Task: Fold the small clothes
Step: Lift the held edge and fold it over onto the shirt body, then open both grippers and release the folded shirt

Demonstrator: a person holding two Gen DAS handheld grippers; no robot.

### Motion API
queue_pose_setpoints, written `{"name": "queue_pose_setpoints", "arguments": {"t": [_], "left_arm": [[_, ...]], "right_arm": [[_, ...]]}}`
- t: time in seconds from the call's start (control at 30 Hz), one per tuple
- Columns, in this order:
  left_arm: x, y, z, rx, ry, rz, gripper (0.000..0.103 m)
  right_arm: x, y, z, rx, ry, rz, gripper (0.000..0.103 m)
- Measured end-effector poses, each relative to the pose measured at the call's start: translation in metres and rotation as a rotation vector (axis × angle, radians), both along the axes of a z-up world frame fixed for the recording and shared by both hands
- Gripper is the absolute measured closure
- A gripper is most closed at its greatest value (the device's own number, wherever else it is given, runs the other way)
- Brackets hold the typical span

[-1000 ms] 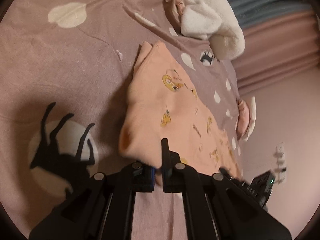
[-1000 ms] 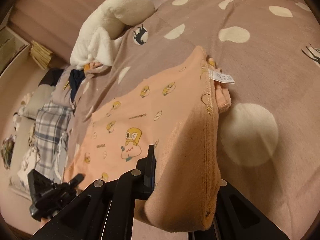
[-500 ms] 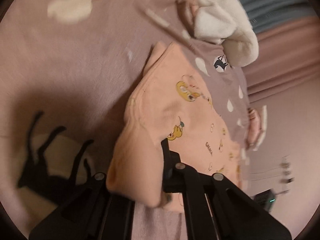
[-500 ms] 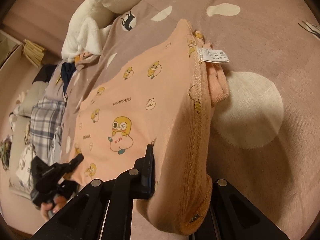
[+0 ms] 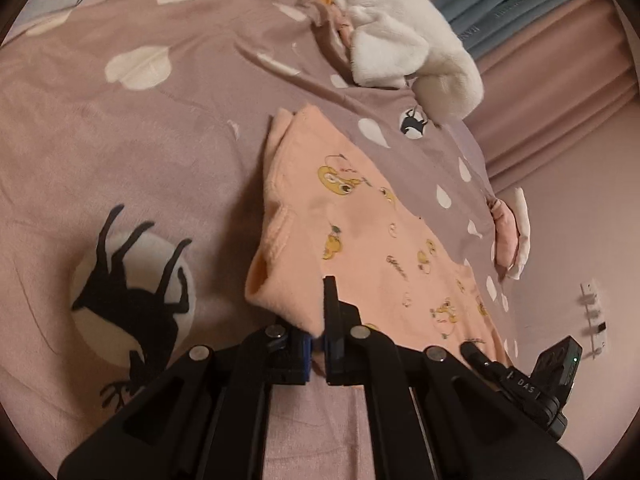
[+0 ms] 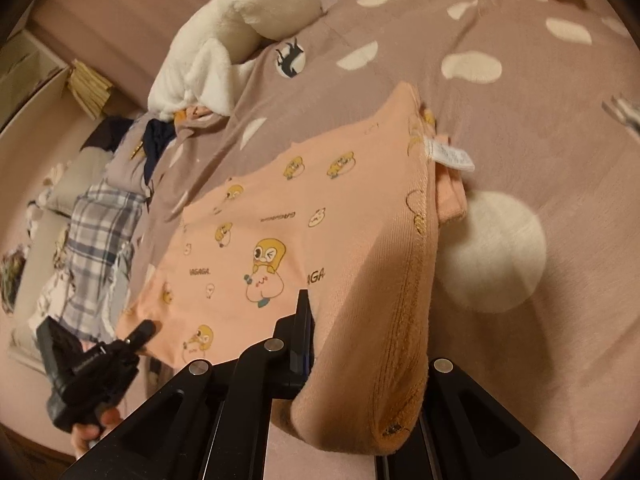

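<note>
A small peach garment (image 5: 360, 224) with yellow cartoon prints lies on a mauve spotted bedspread (image 5: 120, 140). My left gripper (image 5: 318, 336) is shut on its near left corner, which is lifted and curled. My right gripper (image 6: 320, 344) is shut on the near right corner of the same garment (image 6: 280, 216), whose hem drapes over and hides the right finger. A white care label (image 6: 450, 155) sticks out at the garment's far right edge. Each gripper shows in the other's view, the right one (image 5: 520, 384) and the left one (image 6: 92, 360).
A white fluffy blanket (image 5: 400, 36) lies beyond the garment. Dark and plaid clothes (image 6: 100, 232) are piled at the bed's far left. A folded pink item (image 5: 506, 236) sits near the bed edge by the wall. Pink curtains (image 5: 560, 80) hang behind.
The left view has swung back and pulled away, and the lifted left corner has dropped lower. The right gripper keeps its hold and the garment looks slightly farther off.
</note>
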State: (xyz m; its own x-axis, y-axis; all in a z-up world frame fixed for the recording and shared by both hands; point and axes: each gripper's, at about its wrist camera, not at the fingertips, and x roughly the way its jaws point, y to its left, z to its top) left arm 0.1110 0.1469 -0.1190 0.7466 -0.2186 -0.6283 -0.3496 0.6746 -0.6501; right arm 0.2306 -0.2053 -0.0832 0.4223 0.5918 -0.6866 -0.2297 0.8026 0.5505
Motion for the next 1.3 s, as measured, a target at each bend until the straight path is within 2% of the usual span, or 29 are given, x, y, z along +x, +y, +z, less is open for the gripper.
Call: {"name": "queue_pose_setpoints", "arguments": {"t": [0.1, 0.17, 0.2, 0.23, 0.3, 0.37, 0.43, 0.5, 0.53, 0.6, 0.67, 0.7, 0.73, 0.8, 0.83, 0.9, 0.93, 1.0, 1.13, 1.17, 1.23, 1.3], "left_arm": [[0.006, 0.005, -0.008, 0.006, 0.011, -0.021, 0.100], [0.012, 0.008, -0.019, -0.045, 0.030, -0.043, 0.099], [0.014, 0.010, -0.024, -0.074, 0.043, -0.044, 0.092], [0.018, 0.013, -0.032, -0.118, 0.061, -0.051, 0.079], [0.021, 0.023, -0.040, -0.207, 0.026, -0.036, 0.075], [0.024, 0.031, -0.040, -0.257, 0.008, -0.021, 0.066], [0.032, 0.034, -0.038, -0.314, -0.028, -0.050, 0.035], [0.044, 0.032, -0.031, -0.300, -0.063, -0.086, 0.023], [0.048, 0.031, -0.028, -0.276, -0.070, -0.083, 0.022], [0.055, 0.030, -0.027, -0.227, -0.090, -0.055, 0.022], [0.062, 0.029, -0.026, -0.148, -0.102, -0.020, 0.036], [0.065, 0.028, -0.027, -0.090, -0.069, 0.000, 0.073], [0.069, 0.029, -0.033, -0.040, -0.017, 0.014, 0.091], [0.070, 0.035, -0.040, -0.088, -0.022, 0.018, 0.092], [0.070, 0.035, -0.036, -0.087, -0.007, 0.028, 0.093], [0.066, 0.028, -0.026, -0.019, 0.003, 0.032, 0.094], [0.062, 0.018, -0.014, 0.061, -0.014, 0.029, 0.094], [0.056, 0.005, -0.003, 0.107, -0.039, -0.002, 0.094], [0.043, 0.003, 0.000, -0.030, -0.055, -0.040, 0.095], [0.036, 0.001, 0.000, -0.027, -0.049, -0.051, 0.095], [0.027, -0.007, 0.002, 0.027, -0.016, -0.071, 0.095], [0.018, -0.007, -0.001, 0.021, -0.008, -0.068, 0.095]], "right_arm": [[0.006, -0.004, -0.001, 0.023, 0.023, 0.015, 0.096], [0.005, 0.001, -0.002, -0.018, 0.009, 0.021, 0.096], [0.004, 0.004, -0.002, -0.044, 0.007, 0.024, 0.096], [0.005, 0.006, -0.004, -0.068, 0.010, 0.027, 0.096], [0.004, 0.010, -0.008, -0.117, 0.017, 0.042, 0.096], [0.004, 0.011, -0.012, -0.138, 0.010, 0.047, 0.096], [0.004, 0.009, -0.019, -0.135, 0.015, 0.055, 0.096], [0.007, 0.000, -0.026, -0.076, 0.040, 0.050, 0.096], [0.010, -0.004, -0.029, -0.039, 0.057, 0.043, 0.096], [0.013, -0.010, -0.032, 0.022, 0.081, 0.031, 0.096], [0.015, -0.014, -0.035, 0.071, 0.098, 0.022, 0.096], [0.016, -0.015, -0.037, 0.092, 0.105, 0.022, 0.096], [0.016, -0.015, -0.037, 0.098, 0.103, 0.024, 0.096], [0.013, -0.011, -0.032, 0.065, 0.066, 0.035, 0.096], [0.011, -0.008, -0.028, 0.033, 0.043, 0.034, 0.096], [0.008, 0.001, -0.020, -0.038, 0.007, 0.037, 0.096], [0.007, 0.002, -0.017, -0.044, -0.001, 0.037, 0.096], [0.010, -0.005, -0.015, -0.023, -0.004, 0.046, 0.096], [0.011, -0.022, -0.002, 0.043, -0.017, 0.037, 0.096], [0.009, -0.023, 0.004, 0.027, -0.038, 0.034, 0.096], [0.004, -0.024, 0.015, 0.006, -0.057, 0.054, 0.096], [-0.001, -0.029, 0.019, 0.016, -0.044, 0.056, 0.096]]}}
